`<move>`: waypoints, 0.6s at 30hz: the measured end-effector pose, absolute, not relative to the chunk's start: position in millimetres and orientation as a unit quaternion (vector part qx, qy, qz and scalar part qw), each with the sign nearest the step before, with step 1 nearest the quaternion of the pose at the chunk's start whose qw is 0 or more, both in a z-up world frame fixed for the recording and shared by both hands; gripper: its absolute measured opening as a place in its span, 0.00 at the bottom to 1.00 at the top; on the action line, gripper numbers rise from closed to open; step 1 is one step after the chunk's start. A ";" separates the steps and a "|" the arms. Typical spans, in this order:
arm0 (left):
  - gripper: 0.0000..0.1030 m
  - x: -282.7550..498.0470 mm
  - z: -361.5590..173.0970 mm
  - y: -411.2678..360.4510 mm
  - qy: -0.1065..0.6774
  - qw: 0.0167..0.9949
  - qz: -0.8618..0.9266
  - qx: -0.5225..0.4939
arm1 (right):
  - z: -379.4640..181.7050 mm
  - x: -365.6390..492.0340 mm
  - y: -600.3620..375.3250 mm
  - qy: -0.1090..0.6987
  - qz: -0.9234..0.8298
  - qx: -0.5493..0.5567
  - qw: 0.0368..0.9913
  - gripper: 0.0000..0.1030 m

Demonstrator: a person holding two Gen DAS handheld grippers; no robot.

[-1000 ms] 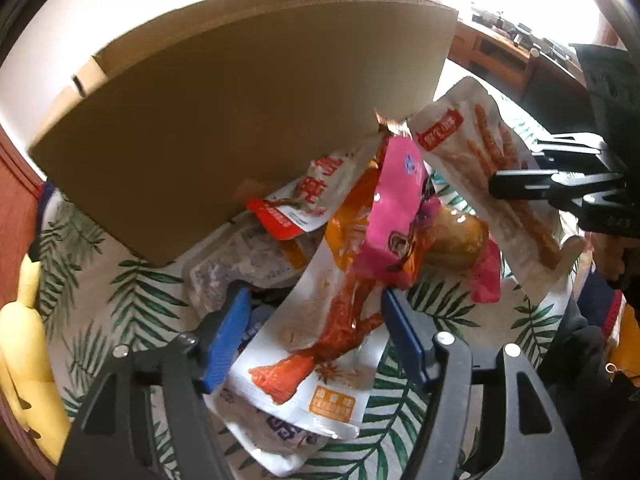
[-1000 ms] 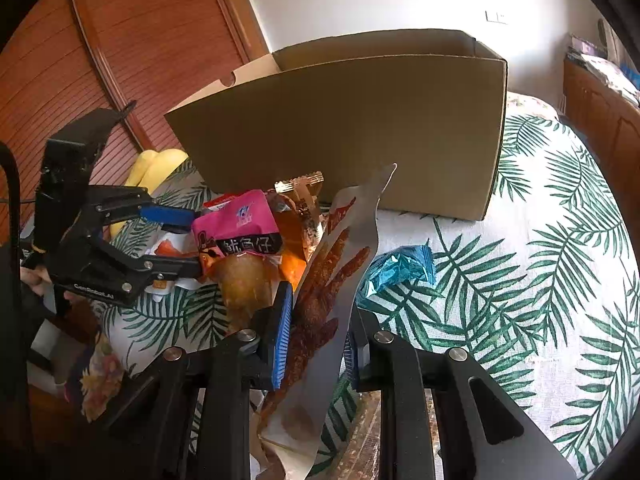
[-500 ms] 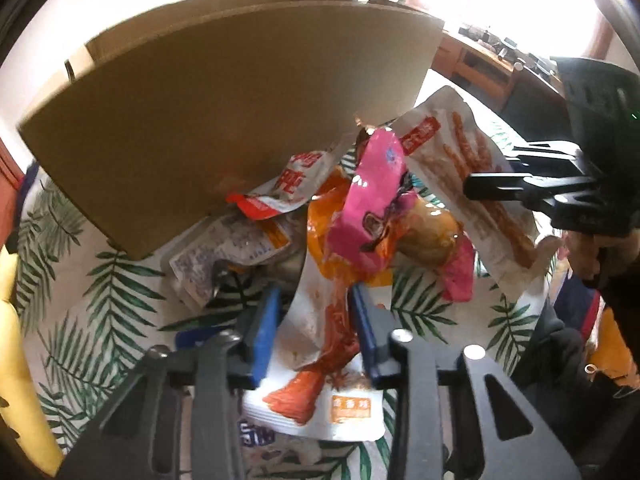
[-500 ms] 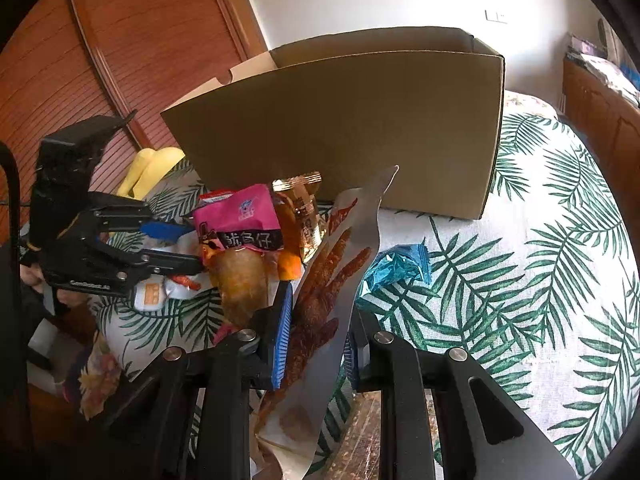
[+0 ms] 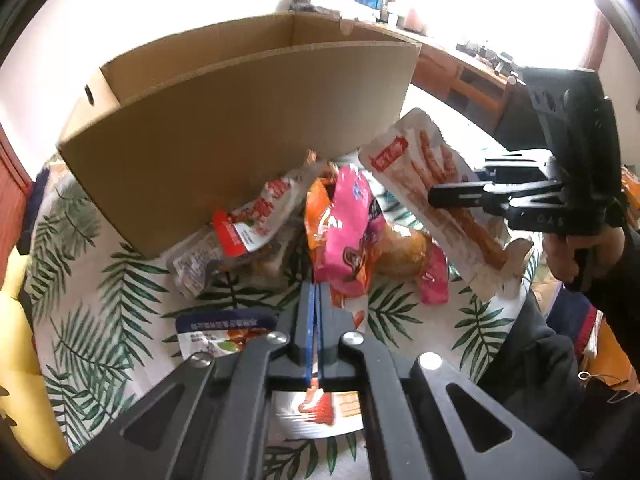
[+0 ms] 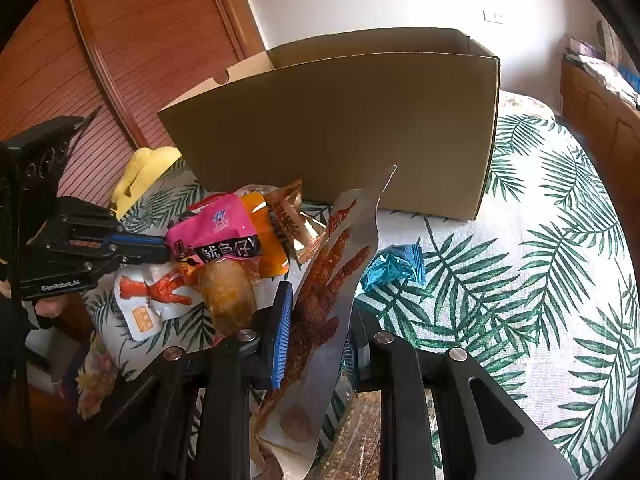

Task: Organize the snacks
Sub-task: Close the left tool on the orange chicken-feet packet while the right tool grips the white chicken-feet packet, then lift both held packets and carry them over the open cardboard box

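A large open cardboard box (image 5: pixel 240 120) stands on the leaf-print tablecloth; it also shows in the right wrist view (image 6: pixel 340 128). My left gripper (image 5: pixel 316 292) is shut on a white pack with a red chicken-foot print (image 5: pixel 320 404), which also shows in the right wrist view (image 6: pixel 148 296); a pink snack pack (image 5: pixel 348 232) and an orange pack (image 5: pixel 320 220) rest on it. My right gripper (image 6: pixel 316 312) is shut on a long white pack of brown spicy sticks (image 6: pixel 324 304), held upright in front of the box; the pack also shows in the left wrist view (image 5: pixel 440 196).
A red-and-white pack (image 5: pixel 256 216), a clear pack (image 5: pixel 196 260) and a dark-topped pack (image 5: pixel 224 332) lie near the box. A crumpled blue wrapper (image 6: pixel 394 266) lies on the cloth. A yellow plush (image 6: pixel 140 172) sits at the table's left edge.
My left gripper closed on the chicken-foot pack and lifted it with the pink and orange packs on top. My right gripper kept hold of the spicy-stick pack, hardly moving.
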State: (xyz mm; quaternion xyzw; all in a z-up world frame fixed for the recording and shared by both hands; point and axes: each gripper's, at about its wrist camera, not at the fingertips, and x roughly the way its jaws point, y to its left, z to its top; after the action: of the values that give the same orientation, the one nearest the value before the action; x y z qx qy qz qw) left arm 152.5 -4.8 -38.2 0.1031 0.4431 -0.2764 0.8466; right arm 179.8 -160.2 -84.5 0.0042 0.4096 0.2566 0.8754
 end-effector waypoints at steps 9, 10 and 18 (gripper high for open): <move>0.00 141.5 -2.8 3.2 0.410 0.867 -0.263 0.108 | -76.7 177.4 -163.6 0.395 0.257 0.006 0.882 0.20; 0.00 138.8 0.8 6.0 0.404 0.869 -0.264 0.108 | -75.1 176.7 -163.7 0.392 0.257 0.006 0.883 0.20; 0.00 131.9 26.8 11.4 0.371 0.883 -0.270 0.099 | -54.3 167.8 -163.1 0.360 0.258 0.001 0.896 0.19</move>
State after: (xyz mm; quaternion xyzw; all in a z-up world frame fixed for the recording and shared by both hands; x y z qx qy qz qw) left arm 131.9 11.4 26.8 0.0990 0.3710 -0.2704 0.8829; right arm 167.8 -163.1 -54.3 0.0014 0.3602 0.2583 0.8964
